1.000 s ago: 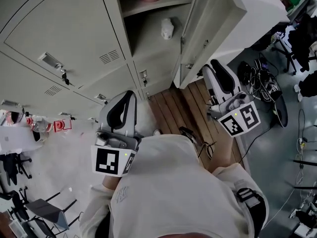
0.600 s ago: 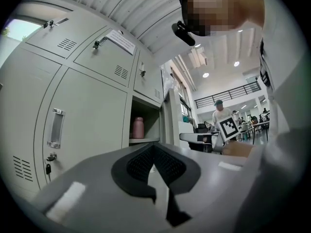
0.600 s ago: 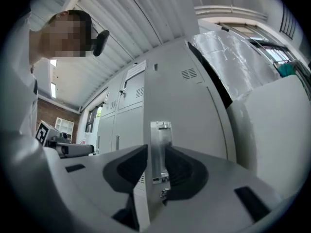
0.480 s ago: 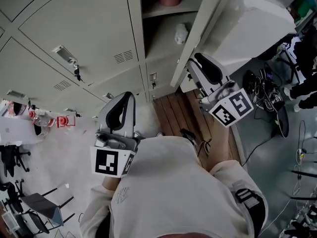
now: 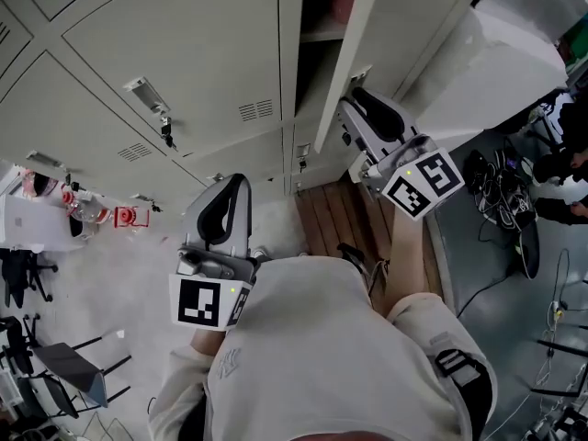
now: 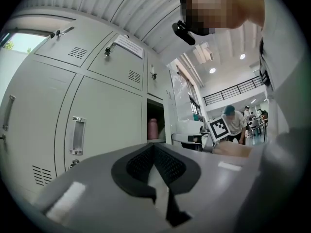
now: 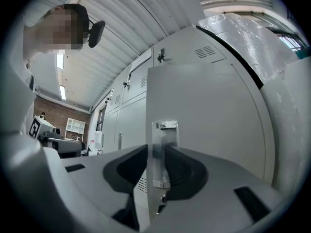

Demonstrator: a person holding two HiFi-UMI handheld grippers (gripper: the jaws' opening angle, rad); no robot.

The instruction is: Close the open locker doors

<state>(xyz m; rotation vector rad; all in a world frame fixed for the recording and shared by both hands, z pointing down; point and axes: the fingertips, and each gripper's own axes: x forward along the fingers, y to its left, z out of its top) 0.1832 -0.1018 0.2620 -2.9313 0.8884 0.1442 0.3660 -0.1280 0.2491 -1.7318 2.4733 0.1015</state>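
The tall grey locker door (image 5: 404, 35) stands partly open in front of its compartment (image 5: 317, 72), where a pink bottle (image 6: 152, 129) sits on a shelf. My right gripper (image 5: 354, 108) is up against the door's outer face near its free edge. In the right gripper view the door (image 7: 209, 120) fills the frame. Its handle (image 7: 163, 149) shows through the narrow gap between the jaws of that gripper (image 7: 156, 154). My left gripper (image 5: 230, 186) is held low by my body, away from the lockers, shut and empty (image 6: 154, 154).
Shut locker doors (image 5: 165, 44) fill the wall to the left. A wooden floor strip (image 5: 335, 219) lies below the open door. A white wrapped block (image 5: 501, 62) stands to the right, with cables (image 5: 496, 173) on the floor. Red-and-white clutter (image 5: 129, 217) is at the left.
The open door has swung left toward its frame, and the opening is much narrower. My right gripper has moved up and left with it. The left gripper has stayed put.
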